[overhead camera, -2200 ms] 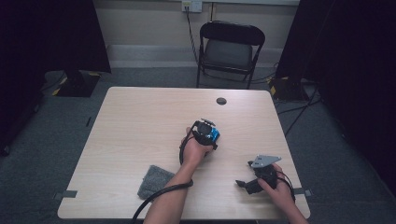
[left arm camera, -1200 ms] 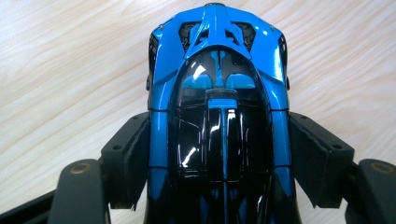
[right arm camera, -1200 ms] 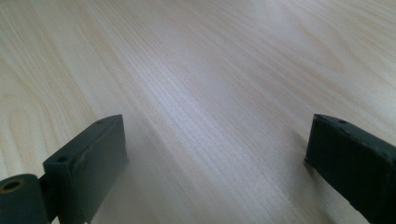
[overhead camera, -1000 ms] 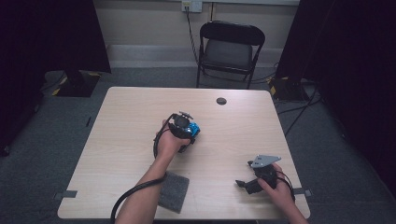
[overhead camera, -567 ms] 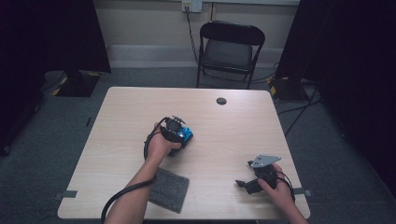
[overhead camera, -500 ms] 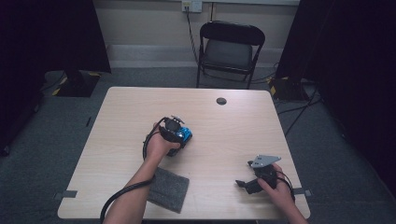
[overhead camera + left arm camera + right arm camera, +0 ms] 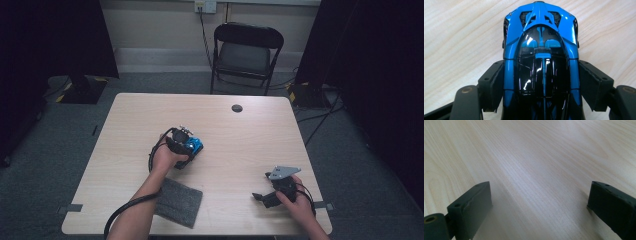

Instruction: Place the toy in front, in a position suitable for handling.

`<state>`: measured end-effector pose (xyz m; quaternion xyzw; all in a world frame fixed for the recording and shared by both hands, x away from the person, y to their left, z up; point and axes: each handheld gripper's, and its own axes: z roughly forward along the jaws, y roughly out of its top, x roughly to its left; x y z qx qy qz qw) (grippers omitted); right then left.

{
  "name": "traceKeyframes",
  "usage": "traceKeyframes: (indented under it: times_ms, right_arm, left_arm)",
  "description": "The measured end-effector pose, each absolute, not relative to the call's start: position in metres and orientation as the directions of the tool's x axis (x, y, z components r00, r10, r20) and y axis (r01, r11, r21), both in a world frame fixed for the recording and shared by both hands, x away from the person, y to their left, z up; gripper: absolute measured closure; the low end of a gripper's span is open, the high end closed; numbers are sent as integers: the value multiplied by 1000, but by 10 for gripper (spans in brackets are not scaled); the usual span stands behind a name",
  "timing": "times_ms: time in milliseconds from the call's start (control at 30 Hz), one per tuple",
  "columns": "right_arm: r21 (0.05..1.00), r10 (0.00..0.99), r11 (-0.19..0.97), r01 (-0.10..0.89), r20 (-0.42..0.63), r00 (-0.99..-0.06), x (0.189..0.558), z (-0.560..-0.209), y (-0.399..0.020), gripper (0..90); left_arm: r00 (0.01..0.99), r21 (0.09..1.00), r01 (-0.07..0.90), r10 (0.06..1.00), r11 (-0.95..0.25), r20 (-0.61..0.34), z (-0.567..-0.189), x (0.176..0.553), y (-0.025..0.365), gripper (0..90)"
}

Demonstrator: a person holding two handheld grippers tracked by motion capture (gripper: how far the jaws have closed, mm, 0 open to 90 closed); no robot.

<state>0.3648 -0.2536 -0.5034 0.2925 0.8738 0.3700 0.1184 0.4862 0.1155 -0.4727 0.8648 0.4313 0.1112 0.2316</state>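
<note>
Now the left gripper (image 7: 541, 82) clasps a blue toy car (image 7: 541, 57) beyond the grey cloth (image 7: 177, 201); right of the cloth, the right gripper (image 7: 540, 207) gapes empty.

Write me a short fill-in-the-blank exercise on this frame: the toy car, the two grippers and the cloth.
1. The left gripper is shut on a toy car coloured ____ and black.
2. The right gripper has its jaws ____, nothing between them.
3. The grey cloth lies at the table's ____ edge.

Missing words: blue; open; near
</note>
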Motion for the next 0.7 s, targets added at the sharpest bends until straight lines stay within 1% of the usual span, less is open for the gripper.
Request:
traceKeyframes:
  times_ms: [400, 500, 600, 700]
  right_arm:
    - [714, 597, 558, 422, 8, -802, 365, -503, -254, 41]
    - [714, 599, 558, 422, 6, -801, 365, -503, -253, 35]
    - [714, 599, 559, 422, 4, -800, 365, -503, -253, 34]
    - [713, 604, 557, 426, 4, -797, 365, -503, -253, 32]
  left_arm:
    - [607, 522, 687, 794, -506, -28, -475, 485, 121, 273]
    - [592, 537, 688, 805, -489, -25, -475, 484, 123, 214]
    - [585, 548, 689, 810, -474, -35, -471, 482, 125, 193]
    - [585, 553, 695, 808, -460, -63, -468, 482, 130, 193]
